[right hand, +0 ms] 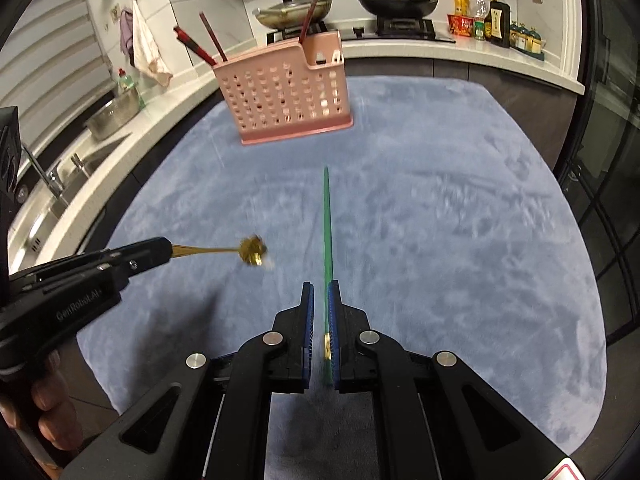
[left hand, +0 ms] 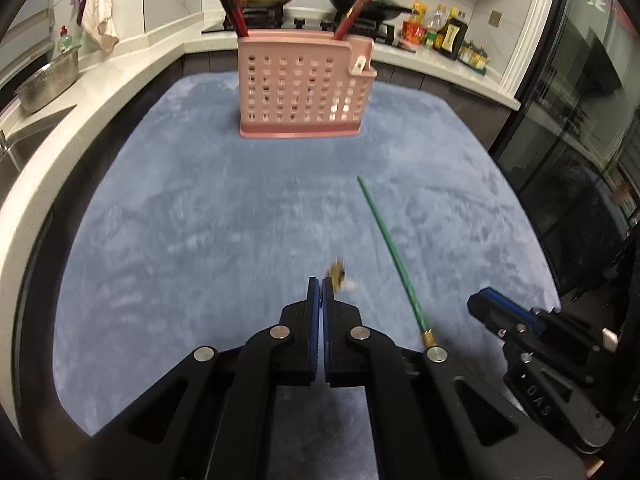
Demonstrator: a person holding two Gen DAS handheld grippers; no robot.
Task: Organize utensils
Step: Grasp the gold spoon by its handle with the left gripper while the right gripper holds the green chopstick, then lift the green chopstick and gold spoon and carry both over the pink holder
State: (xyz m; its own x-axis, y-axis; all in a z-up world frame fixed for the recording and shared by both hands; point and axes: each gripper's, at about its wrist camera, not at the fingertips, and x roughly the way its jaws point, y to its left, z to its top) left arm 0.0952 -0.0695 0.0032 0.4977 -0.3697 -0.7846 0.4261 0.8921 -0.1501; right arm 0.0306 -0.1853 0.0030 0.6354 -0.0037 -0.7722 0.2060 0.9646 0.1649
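— Left gripper [right hand: 170,250] first: what has it got?
— Clenched on a thin gold utensil [right hand: 224,251] with a blurred ornate head, held clear above the blue cloth [right hand: 440,220] on the tabletop.
— And the right gripper [right hand: 320,292]?
— Clamped on a green chopstick [right hand: 327,216] with a gold band near its back end; the tip points toward the pink perforated utensil holder [right hand: 286,96].
— What's in that holder?
— Red chopsticks [right hand: 208,42] stand at its left end, more in the right compartment. It sits upright at the cloth's far side.
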